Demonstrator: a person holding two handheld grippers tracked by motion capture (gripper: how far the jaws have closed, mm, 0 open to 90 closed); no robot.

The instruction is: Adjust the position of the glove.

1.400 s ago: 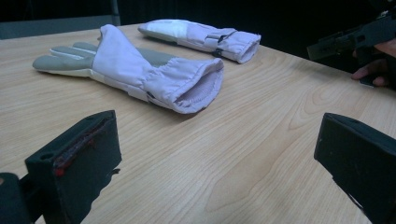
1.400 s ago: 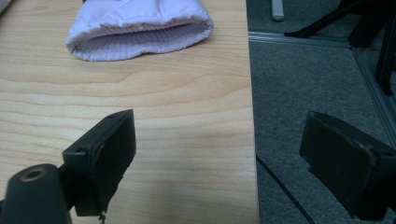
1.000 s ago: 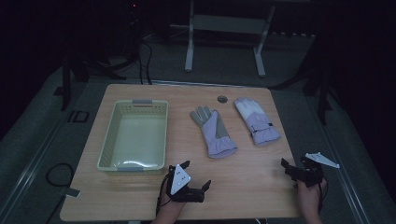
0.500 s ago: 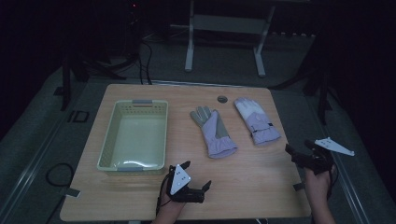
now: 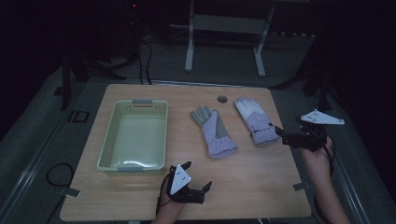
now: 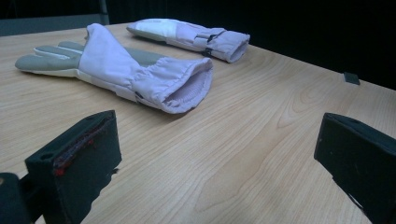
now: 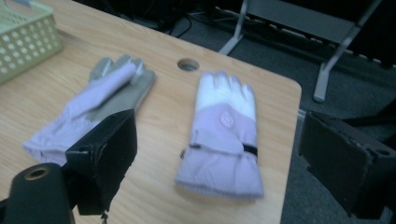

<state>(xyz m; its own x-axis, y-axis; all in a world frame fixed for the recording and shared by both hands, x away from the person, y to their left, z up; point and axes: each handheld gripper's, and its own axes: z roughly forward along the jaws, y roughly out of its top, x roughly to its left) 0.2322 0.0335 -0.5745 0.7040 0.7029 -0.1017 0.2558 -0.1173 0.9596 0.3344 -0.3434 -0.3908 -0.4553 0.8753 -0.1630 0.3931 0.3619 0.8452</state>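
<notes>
Two lilac fabric gloves, one [image 5: 215,133] mid-frame, one [image 5: 254,121] right of it, lie on the wooden surface [image 5: 261,177]. Left tongs [image 5: 196,179] and right tongs [image 5: 281,134] both gape, empty.

A dim room around a pale wooden surface [image 5: 261,186]

The room was dark — light fell mainly on the light-grained wood, which had rounded corners and a small round hole [image 5: 222,99] near its far edge. Grey floor [image 5: 32,140] lay all around it, with black cables [image 5: 144,56] trailing at the far left. Beyond the far edge stood a grey metal frame [image 5: 224,28] on two splayed legs — everything behind it was lost in blackness.
</notes>
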